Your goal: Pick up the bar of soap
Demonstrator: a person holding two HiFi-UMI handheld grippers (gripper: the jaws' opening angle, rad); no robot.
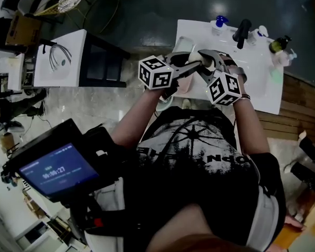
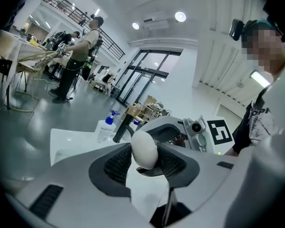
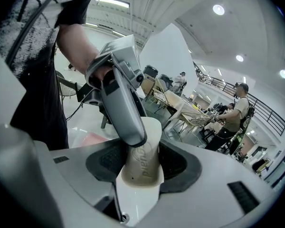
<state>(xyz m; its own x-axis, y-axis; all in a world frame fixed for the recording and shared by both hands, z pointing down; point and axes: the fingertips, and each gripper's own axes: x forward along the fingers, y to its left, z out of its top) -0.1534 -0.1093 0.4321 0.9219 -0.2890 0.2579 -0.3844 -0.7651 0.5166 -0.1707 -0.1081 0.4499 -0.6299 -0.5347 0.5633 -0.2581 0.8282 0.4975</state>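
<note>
Task thing: the bar of soap [image 3: 143, 161], pale and rounded, is off the counter [image 1: 262, 85]. It hangs in the air over the counter's left half, nearer the left edge than the right.
Left gripper [image 2: 145, 152]: clamped on one narrow end of the soap at a middling gap, with the ribbed pads [image 2: 118, 164] pressing both flanks.
Right gripper [image 3: 141, 167]: closed on the other end at a wider gap. The embossed face of the bar shows between its pads, and one left jaw lies across the top of the bar.
Hold: both tools meet nose to nose on the same bar, above the counter.
Step in hand: the lift itself. Judging from the bar being clear of the surface, the pickup looks all but done.
Next move calls for: an even squeeze from both sides and the two hands travelling as one. A smooth, curved bar would probably squirt out if one side eased or twisted.
Far edge: the black faucet [image 1: 241, 33] and a blue-topped pump bottle [image 1: 219, 21] stand there, near but apart from the grippers.
Far right corner: a dark bottle [image 1: 278, 44], well apart.
Open room: the counter's right half is bare. Straight up is free, and beyond the left edge there is only floor [image 1: 147, 14].
Near edge: the person's body sits just behind it, so there is little room to pull back.
</note>
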